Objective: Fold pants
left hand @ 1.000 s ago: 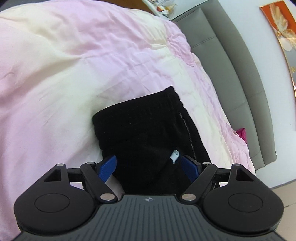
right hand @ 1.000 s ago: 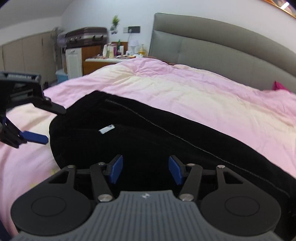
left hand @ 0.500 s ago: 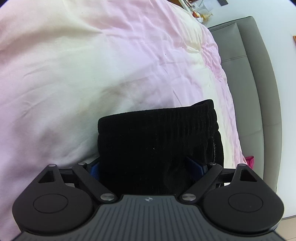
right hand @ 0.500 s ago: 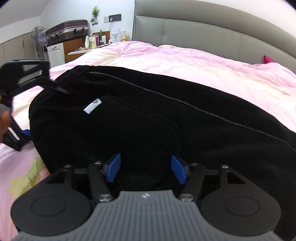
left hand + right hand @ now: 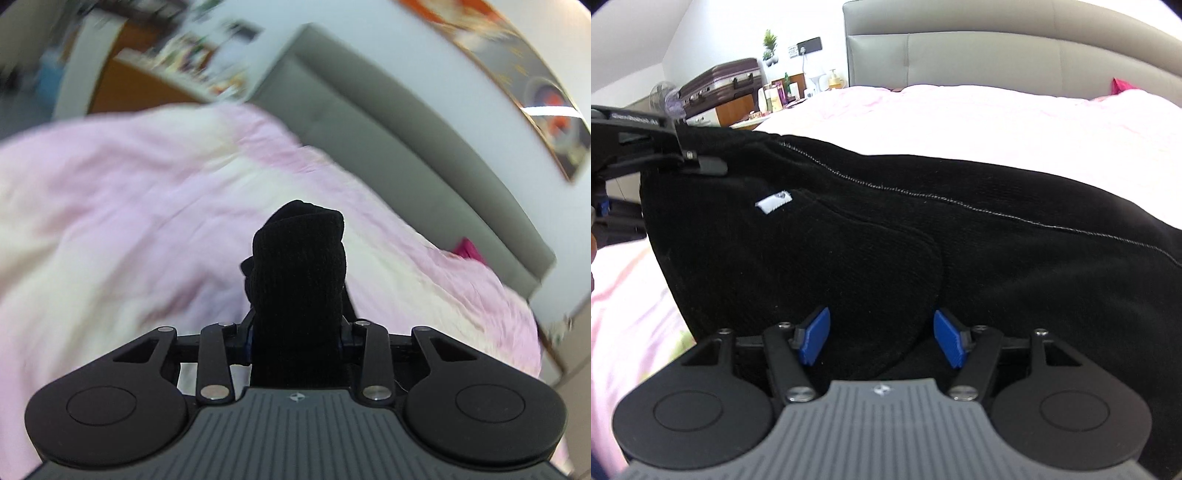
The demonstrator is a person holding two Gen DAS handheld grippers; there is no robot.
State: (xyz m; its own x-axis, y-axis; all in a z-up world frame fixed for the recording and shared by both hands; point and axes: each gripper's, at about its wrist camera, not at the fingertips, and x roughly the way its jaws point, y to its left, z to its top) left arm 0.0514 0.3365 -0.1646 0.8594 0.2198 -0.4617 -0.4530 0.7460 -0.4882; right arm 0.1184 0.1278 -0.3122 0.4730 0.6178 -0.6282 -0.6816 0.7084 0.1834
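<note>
The black pants (image 5: 923,236) lie across the pink bed, with a white label (image 5: 774,202) near the waistband. My left gripper (image 5: 297,332) is shut on the bunched waistband of the pants (image 5: 301,269), which sticks up between its fingers. It also shows in the right wrist view (image 5: 657,151) at the left, holding the waistband edge. My right gripper (image 5: 882,339) is open, its blue pads (image 5: 814,336) standing either side of the pants fabric close in front of them.
The pink and cream duvet (image 5: 129,206) covers the bed. A grey padded headboard (image 5: 997,55) stands behind. A bedside cabinet with bottles (image 5: 783,96) and a suitcase (image 5: 720,85) are at the far left. A magenta item (image 5: 469,251) lies by the headboard.
My left gripper has closed on the waistband and swung up, bunching the fabric; its view is blurred by motion. My right gripper moved closer to the pants and stays open.
</note>
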